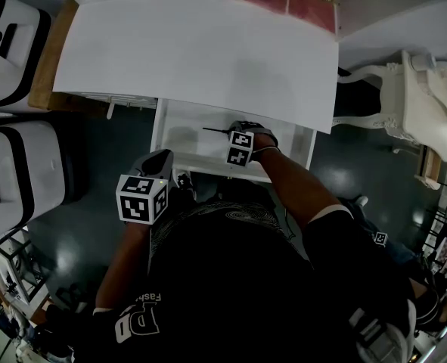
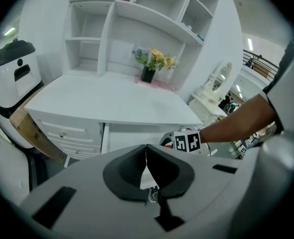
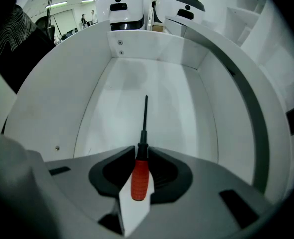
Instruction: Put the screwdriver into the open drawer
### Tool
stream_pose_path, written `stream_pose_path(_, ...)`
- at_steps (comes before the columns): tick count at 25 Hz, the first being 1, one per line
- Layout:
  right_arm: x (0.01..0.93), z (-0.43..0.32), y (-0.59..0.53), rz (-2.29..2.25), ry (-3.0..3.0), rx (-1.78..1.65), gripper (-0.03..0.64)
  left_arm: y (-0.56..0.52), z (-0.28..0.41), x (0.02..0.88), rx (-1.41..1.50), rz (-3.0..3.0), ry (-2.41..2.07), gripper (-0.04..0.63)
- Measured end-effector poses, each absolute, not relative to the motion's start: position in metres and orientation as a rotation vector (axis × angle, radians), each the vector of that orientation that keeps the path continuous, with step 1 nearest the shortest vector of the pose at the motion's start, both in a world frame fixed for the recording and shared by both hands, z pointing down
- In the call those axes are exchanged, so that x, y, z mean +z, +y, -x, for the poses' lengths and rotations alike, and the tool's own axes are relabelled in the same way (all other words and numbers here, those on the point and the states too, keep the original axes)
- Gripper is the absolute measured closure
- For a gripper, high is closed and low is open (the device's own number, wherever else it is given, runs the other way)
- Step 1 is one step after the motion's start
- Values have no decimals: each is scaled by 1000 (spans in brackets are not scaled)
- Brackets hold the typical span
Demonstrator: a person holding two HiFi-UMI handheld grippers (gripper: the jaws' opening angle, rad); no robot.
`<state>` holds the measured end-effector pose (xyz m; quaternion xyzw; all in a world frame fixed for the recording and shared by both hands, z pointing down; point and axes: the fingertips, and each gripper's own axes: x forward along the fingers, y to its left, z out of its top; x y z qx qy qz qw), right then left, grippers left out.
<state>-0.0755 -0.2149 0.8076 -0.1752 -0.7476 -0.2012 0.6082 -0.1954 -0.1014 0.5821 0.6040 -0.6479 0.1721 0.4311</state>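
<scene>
Step in hand: delivery of the red-handled, black-shafted screwdriver (image 3: 141, 179) into the open white drawer (image 3: 179, 116); judged close to done, release not yet made. The right claw (image 3: 140, 153) points steeply down inside the drawer, at the centre of the head view just below the front edge of the white desk top (image 1: 200, 44). Its jaws are closed on the screwdriver: in the right gripper view the dark pads meet the handle and its black collar on both sides, no gap visible. The handle sits between the jaws at lower centre of that frame; the shaft runs straight up the frame over the bare drawer floor, well apart from the side walls. Whether the tip touches the floor cannot be told. The left claw (image 2: 146, 156) hangs outside the drawer, lower left in the head view, jaw tips together, nothing between them. Next move, as judged: lower until the tool rests on the floor, part the jaws, lift clear without dragging the handle.
</scene>
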Motion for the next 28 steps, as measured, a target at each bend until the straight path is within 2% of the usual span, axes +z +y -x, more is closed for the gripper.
stream_pose_path(15, 802, 77, -217, 355, -1744, -373, 488, -106, 193, 579, 421, -1533, -1606, 580)
stream_pose_path(28, 789, 71, -216, 284, -1748, -372, 488, -104, 190, 574, 422, -1598, -1591, 580)
